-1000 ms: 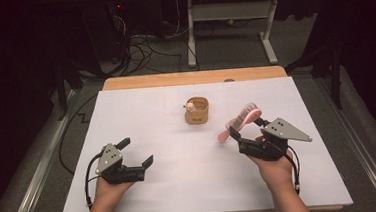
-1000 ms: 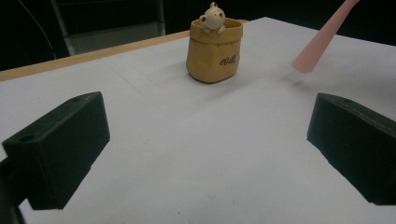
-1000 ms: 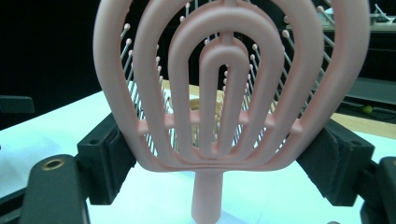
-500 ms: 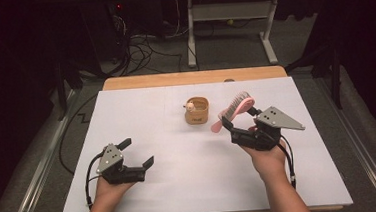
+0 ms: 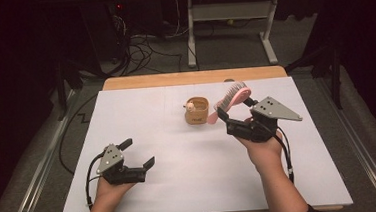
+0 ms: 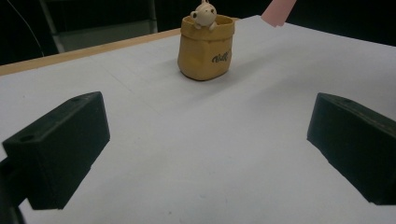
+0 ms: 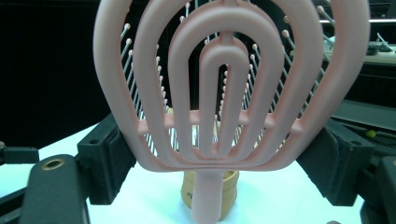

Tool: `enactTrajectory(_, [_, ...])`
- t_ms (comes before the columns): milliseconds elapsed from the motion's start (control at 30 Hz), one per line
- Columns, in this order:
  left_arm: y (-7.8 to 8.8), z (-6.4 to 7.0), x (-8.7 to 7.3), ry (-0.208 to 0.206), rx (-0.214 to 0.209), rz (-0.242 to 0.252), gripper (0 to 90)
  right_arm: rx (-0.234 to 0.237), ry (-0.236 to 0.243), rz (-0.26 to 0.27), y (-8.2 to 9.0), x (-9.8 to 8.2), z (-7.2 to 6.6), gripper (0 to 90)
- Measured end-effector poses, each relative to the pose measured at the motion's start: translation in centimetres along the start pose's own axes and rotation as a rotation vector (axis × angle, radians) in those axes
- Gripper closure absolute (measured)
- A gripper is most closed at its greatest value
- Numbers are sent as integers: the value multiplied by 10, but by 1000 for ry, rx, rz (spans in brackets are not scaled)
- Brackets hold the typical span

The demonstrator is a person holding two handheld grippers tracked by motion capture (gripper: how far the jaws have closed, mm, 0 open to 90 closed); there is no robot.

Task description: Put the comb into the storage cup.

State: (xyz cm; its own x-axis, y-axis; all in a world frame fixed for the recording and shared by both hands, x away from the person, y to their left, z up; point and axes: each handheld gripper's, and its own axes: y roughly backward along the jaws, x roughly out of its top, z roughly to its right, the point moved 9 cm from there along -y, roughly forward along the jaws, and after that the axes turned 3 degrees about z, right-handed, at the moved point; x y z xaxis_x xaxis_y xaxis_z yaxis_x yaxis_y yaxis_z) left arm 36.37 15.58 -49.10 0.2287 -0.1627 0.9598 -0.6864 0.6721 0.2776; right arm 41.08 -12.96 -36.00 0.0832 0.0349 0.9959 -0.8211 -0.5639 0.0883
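1. Our right gripper (image 5: 232, 109) pinches a pink hairbrush (image 5: 230, 99) by the sides of its slotted head; in the right gripper view the black fingers (image 7: 105, 154) press against both edges of the hairbrush (image 7: 224, 88).
2. In the high view the hairbrush hangs above the counter (image 5: 141, 114), just right of a small tan cup (image 5: 197, 110), its bristled head tilted up and away from us and its handle pointing down toward the cup.
3. Seen along the right gripper, the handle points straight down in front of the cup (image 7: 231, 186), whose rim shows just behind it; we cannot tell from this view whether the two touch.
4. Our left gripper (image 5: 135, 152) rests low at the near left of the counter, well apart from the cup. Its fingers (image 6: 60, 144) are spread wide with nothing but bare white surface between them.
5. In the left gripper view the cup (image 6: 205, 46) stands upright, a little pale figure (image 6: 204, 14) peeking over its rim.
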Motion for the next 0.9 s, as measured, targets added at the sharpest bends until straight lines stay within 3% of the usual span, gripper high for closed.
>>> enactTrajectory(333, [0,1,0,-3,-4,5,0,-8,6,16,-13,15,2,202])
enactTrajectory(900, [0,4,0,-8,-13,5,0,-21,-4,8,-45,19,7,202])
